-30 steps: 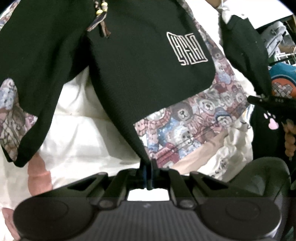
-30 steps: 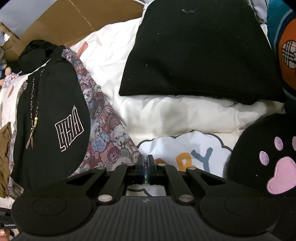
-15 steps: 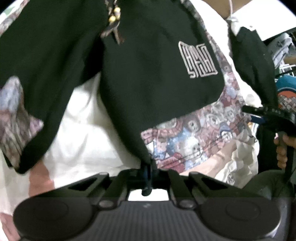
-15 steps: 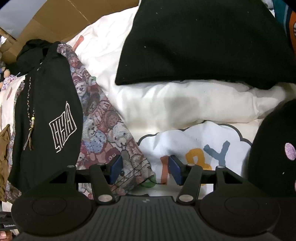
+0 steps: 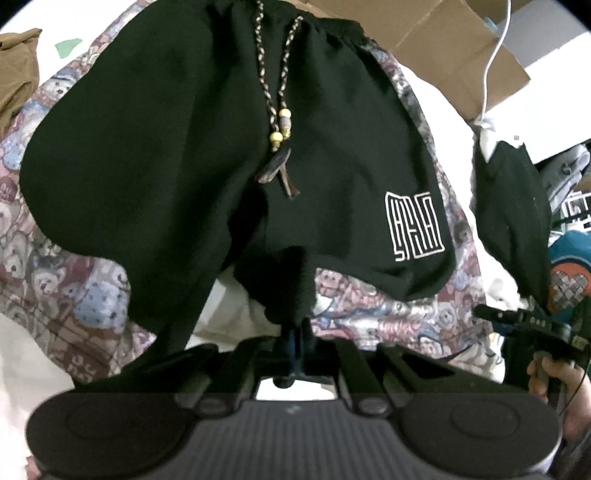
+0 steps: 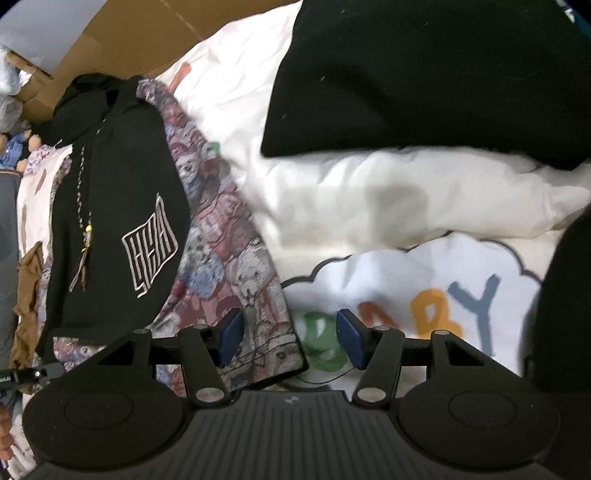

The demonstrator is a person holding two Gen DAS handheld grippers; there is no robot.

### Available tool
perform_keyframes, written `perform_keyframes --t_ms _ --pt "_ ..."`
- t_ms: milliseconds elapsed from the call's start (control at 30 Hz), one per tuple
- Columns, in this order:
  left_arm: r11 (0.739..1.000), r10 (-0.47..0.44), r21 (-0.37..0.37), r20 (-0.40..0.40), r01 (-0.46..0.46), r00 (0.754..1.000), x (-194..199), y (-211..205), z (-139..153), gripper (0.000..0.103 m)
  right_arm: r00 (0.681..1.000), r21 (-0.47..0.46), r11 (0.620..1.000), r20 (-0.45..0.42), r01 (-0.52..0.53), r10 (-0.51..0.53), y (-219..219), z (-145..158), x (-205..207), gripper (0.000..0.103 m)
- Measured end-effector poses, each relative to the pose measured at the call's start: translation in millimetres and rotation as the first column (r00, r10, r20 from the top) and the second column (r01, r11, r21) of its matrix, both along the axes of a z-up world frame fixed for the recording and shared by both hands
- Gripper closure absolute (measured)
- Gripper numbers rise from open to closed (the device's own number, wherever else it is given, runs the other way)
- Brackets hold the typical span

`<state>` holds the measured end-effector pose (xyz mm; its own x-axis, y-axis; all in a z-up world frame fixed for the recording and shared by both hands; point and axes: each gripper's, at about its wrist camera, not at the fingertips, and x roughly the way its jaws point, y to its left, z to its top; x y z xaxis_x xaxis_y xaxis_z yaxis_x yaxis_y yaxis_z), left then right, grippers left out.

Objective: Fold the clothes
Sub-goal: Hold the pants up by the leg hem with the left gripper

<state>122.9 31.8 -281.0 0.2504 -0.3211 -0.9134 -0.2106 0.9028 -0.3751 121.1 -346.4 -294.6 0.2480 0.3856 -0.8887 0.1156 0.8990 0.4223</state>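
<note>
With the left gripper (image 5: 295,332) clamped on a hem of the black drawstring shorts with a white emblem (image 5: 207,147) and the right gripper (image 6: 290,338) open over the bear-patterned woven cloth (image 6: 236,273), that cloth may be snagged along.

- The left tool (image 5: 295,338) is clamped on a black fold of the shorts (image 5: 184,147), lifting it.
- The shorts' drawstring (image 5: 275,110) hangs over the front; a white logo (image 5: 413,225) marks one leg.
- The shorts lie on a bear-print cloth (image 5: 406,314).
- A hand (image 5: 550,380) grips another tool at the right edge.

Cardboard box (image 5: 436,33), flattened, behind bedding; white cable (image 5: 493,55) across it; white quilt (image 6: 406,206) with cloud print (image 6: 424,295), coloured letters.
</note>
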Motion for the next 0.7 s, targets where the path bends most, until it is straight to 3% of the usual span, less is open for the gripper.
perform_keyframes --t_ms 100,233,300,333,367,700 --pt "1.000 -0.019 0.013 -0.023 0.019 1.000 -0.4 -5.4 -4.6 0.101 1.000 0.002 1.000 -0.005 0.005 -0.005 3.0 -2.2 0.0 0.043" --pt "0.996 -0.063 0.053 -0.114 0.070 0.991 -8.7 -11.1 -14.0 0.101 1.000 0.022 0.999 -0.015 0.024 -0.024 1.6 -5.7 0.6 0.047" --pt "0.993 -0.092 0.057 -0.130 0.100 0.987 -12.4 -17.7 -16.9 0.101 0.999 0.037 0.999 -0.029 0.019 -0.018 -0.1 -8.0 1.4 0.079" --pt "0.992 -0.106 0.057 -0.136 0.115 0.985 -13.8 -21.2 -18.0 0.101 0.999 0.039 0.999 -0.032 0.018 -0.016 -0.7 -8.1 1.5 0.091" --pt "0.991 -0.116 0.055 -0.139 0.124 0.983 -14.7 -24.4 -18.9 0.101 0.999 0.034 0.999 -0.029 0.014 -0.013 -0.9 -6.2 1.4 0.096" --pt "0.984 -0.176 -0.019 -0.120 0.175 0.977 -15.7 -46.5 -10.8 0.100 1.000 -0.064 0.998 0.012 -0.012 0.013 -16.6 28.5 7.1 0.098"
